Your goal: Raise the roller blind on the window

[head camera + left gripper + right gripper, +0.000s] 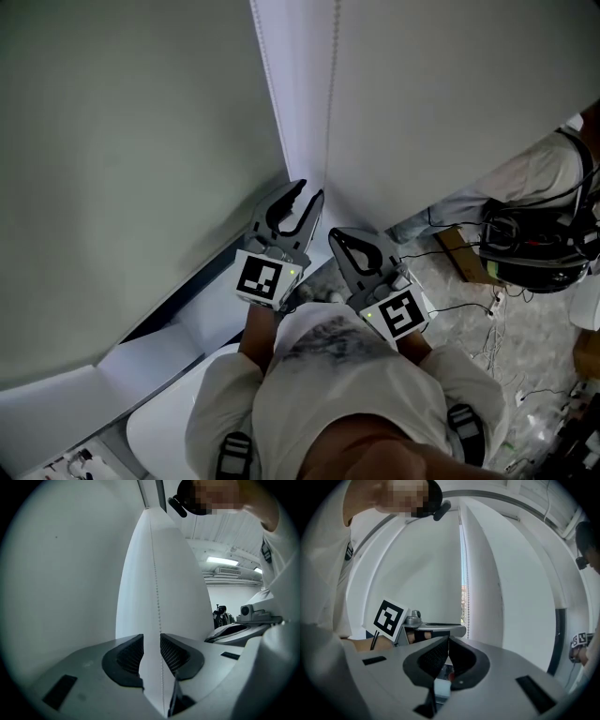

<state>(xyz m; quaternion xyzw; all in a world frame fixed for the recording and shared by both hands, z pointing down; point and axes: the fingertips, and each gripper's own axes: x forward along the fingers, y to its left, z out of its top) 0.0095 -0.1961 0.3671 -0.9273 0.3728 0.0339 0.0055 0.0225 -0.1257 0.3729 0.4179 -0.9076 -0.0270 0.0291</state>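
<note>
White bead chain (157,597) is seen running upright between the parted jaws of the left claw (151,640), not yet pinched. The right claw (446,640) is clenched on nothing, just beside. The roller blind (450,94) is lowered ahead.

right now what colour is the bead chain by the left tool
The bead chain is white; it shows best in the left gripper view.
</note>
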